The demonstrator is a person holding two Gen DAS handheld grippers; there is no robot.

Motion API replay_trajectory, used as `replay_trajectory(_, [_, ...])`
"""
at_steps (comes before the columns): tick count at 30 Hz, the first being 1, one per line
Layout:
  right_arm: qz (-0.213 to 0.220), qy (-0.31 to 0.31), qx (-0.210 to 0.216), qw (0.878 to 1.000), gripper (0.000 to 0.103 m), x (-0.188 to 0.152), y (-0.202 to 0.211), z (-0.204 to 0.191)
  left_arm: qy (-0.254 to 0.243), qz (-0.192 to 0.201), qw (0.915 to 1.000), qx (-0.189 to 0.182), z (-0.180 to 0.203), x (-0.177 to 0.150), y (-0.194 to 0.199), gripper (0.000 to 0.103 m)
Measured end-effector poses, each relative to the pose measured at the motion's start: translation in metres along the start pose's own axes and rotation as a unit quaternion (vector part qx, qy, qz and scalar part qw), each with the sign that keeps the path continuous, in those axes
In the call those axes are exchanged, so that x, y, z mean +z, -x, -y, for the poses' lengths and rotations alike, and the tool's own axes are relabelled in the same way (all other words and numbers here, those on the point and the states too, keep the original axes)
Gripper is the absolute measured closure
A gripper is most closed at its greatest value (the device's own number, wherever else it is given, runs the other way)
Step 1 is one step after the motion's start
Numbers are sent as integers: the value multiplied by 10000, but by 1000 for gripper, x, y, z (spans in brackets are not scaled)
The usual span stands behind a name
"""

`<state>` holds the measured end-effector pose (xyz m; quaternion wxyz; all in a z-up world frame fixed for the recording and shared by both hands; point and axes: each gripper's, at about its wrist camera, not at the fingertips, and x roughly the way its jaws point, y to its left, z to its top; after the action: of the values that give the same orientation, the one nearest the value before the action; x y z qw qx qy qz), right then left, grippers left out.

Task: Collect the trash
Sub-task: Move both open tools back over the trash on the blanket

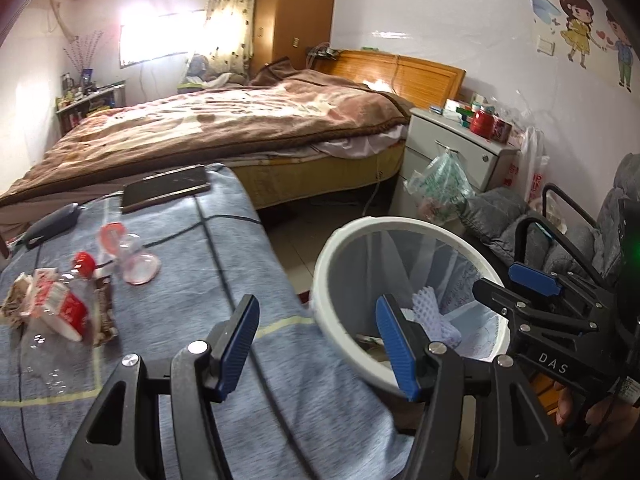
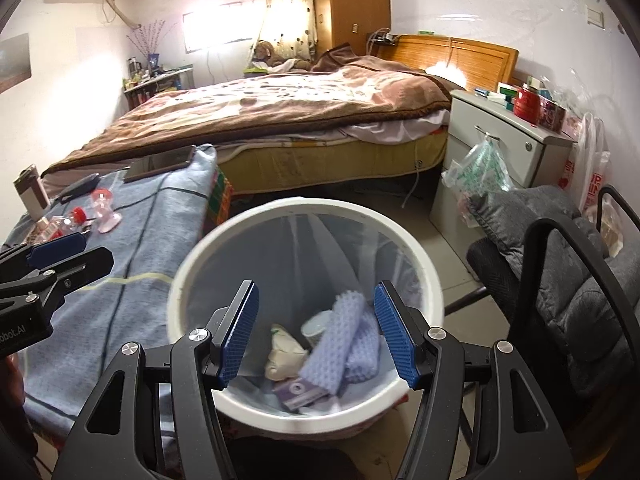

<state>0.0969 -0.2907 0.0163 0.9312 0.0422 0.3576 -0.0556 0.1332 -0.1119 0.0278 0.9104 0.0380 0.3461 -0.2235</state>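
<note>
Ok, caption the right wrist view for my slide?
Right gripper, jaws open and empty, above the white bin holding collected trash.

A: any readable text here? I only get "DAS" in white on the black body of the right tongs (image 1: 516,292).

B: yep, and "obot.AI", cut off at the edge, on the left tongs (image 2: 60,258). Red print on the white bag (image 2: 592,168) is too small.

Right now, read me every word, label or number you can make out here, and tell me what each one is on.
"DAS": white letters on the black right gripper body.
"obot.AI": white letters, cut off by the picture's edge, on the black left gripper body.
Red print on the white plastic bag by the grey nightstand: too distorted to read.
White print on the crushed red and white carton: too blurred.
</note>
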Motion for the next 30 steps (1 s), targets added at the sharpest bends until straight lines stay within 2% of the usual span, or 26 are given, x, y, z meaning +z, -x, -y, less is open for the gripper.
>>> replay_trajectory(12, [188, 274, 425, 9985, 41, 5, 5, -45, 509, 210, 9971, 522, -63, -20, 34, 40])
replay_trajectory(16, [216, 365, 593, 9973, 41, 6, 4, -62, 579, 286, 9927, 1017, -87, -29, 46, 39])
replay_trajectory(25, [122, 683, 1001, 9926, 41, 10, -8, -107, 1119, 184, 9821, 1505, -158, -45, 63, 33])
replay_trajectory(30, [99, 785, 1155, 9901, 41, 14, -12, -126, 1202, 78, 9790, 1643, -184, -49, 61, 32])
